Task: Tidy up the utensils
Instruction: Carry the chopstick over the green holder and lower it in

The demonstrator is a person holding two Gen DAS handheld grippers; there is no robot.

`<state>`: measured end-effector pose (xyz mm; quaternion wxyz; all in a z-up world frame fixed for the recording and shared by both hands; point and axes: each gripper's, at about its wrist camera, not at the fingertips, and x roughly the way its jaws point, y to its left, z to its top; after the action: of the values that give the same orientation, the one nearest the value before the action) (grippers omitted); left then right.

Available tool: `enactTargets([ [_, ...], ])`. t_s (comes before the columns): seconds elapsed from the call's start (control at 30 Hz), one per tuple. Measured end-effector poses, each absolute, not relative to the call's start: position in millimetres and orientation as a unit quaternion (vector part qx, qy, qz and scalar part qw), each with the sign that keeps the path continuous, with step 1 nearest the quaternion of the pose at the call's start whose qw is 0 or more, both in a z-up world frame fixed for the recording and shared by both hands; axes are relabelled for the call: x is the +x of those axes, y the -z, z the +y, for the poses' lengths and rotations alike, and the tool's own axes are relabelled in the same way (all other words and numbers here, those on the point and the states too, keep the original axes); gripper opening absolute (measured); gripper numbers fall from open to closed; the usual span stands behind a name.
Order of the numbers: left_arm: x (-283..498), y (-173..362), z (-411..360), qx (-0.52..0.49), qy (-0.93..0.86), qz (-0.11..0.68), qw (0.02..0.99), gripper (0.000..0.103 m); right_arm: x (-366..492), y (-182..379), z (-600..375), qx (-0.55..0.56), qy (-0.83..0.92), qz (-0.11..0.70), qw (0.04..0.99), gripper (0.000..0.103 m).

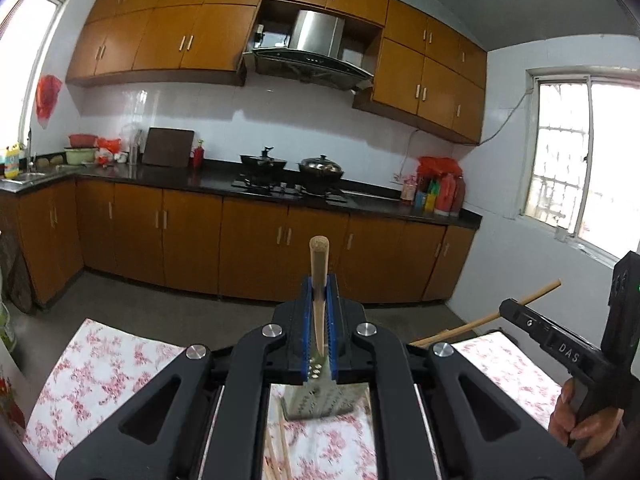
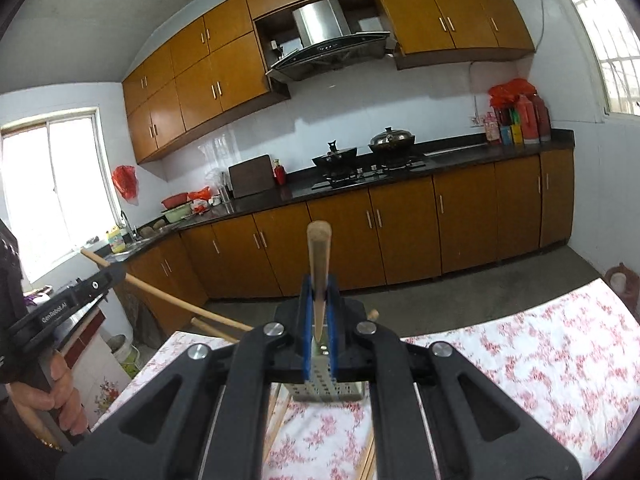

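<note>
In the left wrist view, the left gripper [image 1: 319, 300] is pinched on a wooden stick [image 1: 319, 276], its blue-padded fingers [image 1: 307, 320] pressed against both sides; the stick's rounded end rises above the fingertips. Just beneath the fingers stands a perforated metal utensil holder [image 1: 320, 398] on a floral tablecloth [image 1: 100, 364], and thin chopsticks [image 1: 280, 440] lie on the cloth below-left of it. To the right, the right gripper [image 1: 508, 308] enters, with a second wooden stick [image 1: 540, 292] poking past its tip.

In the right wrist view, the left gripper [image 2: 116, 272] shows at the left with its wooden stick [image 2: 172, 298] slanting toward the centre. The right gripper [image 2: 319, 300] is closed on its own wooden stick [image 2: 319, 264], directly over the perforated metal utensil holder [image 2: 324, 384].
</note>
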<state>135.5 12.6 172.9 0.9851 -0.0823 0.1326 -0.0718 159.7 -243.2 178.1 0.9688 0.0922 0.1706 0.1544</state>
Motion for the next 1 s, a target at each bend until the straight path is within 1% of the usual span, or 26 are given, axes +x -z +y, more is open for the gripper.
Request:
enactTargets([
  [0.3,166.6,-137.0,5.7,-0.08,0.069,0.186,0.977,0.007,206.5,-146.4,-223.1,0.08,-0.141,0.231,0.959,0.007],
  [0.57,182.3,-117.6,4.0,-0.077,0.07,0.217,0.971,0.007,222.7,-130.9,-212.5,0.076,-0.14,0.254,0.954,0.008],
  [0.7,183.8,-113.8,9.4,-0.088,0.067,0.226,0.968,0.007,218.1,-131.1,-212.4,0.077,-0.136,0.25,0.956,0.012],
  [0.87,172.2,-125.5,17.5,-0.097,0.066,0.211,0.971,0.009,203.7,-140.1,-224.1,0.081,-0.126,0.23,0.961,0.017],
  [0.9,169.0,-128.2,20.1,-0.101,0.065,0.207,0.971,0.012,200.1,-141.4,-227.1,0.082,-0.124,0.227,0.963,0.019],
  [0.93,167.0,-130.2,22.7,-0.104,0.065,0.203,0.971,0.018,195.0,-142.9,-230.8,0.083,-0.121,0.222,0.964,0.019],
  [1.0,160.2,-134.5,24.7,-0.108,0.062,0.196,0.973,0.025,184.6,-144.0,-238.0,0.083,-0.113,0.216,0.966,0.02],
])
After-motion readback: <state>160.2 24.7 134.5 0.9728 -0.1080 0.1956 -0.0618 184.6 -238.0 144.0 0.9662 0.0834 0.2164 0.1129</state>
